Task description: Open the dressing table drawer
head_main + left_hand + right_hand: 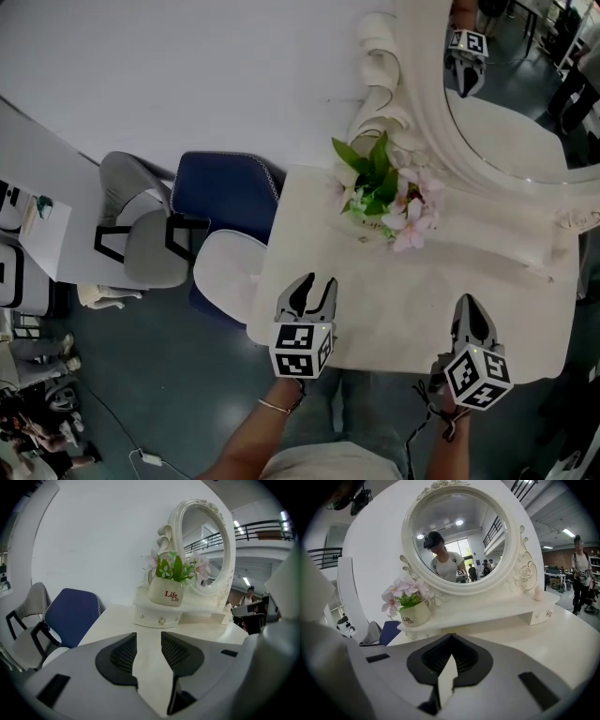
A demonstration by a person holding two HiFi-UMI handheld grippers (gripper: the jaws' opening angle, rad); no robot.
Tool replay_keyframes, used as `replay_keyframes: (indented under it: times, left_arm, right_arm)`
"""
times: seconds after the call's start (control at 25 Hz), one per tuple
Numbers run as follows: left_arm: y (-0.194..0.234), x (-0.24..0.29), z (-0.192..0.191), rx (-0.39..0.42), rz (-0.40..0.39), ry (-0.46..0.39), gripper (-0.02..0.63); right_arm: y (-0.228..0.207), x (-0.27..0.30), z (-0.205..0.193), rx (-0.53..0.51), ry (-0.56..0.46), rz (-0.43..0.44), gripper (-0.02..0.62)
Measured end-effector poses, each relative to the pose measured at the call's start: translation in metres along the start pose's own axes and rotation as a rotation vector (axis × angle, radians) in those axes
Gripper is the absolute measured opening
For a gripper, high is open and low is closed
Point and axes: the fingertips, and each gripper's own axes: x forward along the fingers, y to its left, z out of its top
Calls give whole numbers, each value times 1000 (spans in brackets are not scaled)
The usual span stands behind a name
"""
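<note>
Head view: a cream-white desk (394, 300) stands against a pale wall, carrying a white dressing unit with an oval mirror in an ornate white frame (506, 112) at its far right. On the unit's low shelf sits a cream ceramic pot of pink flowers and green leaves (380, 202). The left gripper (315, 283) and the right gripper (466, 305) hover over the near edge of the desk, well apart from each other and from the shelf. Beside the desk's left end stand a blue upholstered chair (220, 192) and a grey plastic chair (141, 234).

Left gripper view: the jaws of the left gripper (148, 639) stand a little apart with nothing between them; bare desk shows through the gap. Straight ahead, under the pot (165, 592), lies the small white left drawer (157, 619) with a round knob, its front flush with the shelf.

Right gripper view: the jaws of the right gripper (451, 639) meet at their tips and hold nothing. A second small white drawer (541, 616), also closed, sits under the shelf's right end. The mirror (459, 536) reflects a person.
</note>
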Motion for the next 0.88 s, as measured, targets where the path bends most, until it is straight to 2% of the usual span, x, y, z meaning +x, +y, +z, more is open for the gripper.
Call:
replay_keyframes:
  times: [0.36, 0.88]
  left_arm:
    - [-13, 10, 0, 1, -27, 0, 161]
    - [-26, 48, 12, 54, -80, -3, 161]
  right_arm:
    - [2, -6, 1, -3, -6, -7, 8]
    - [-8, -18, -4, 12, -13, -62, 8]
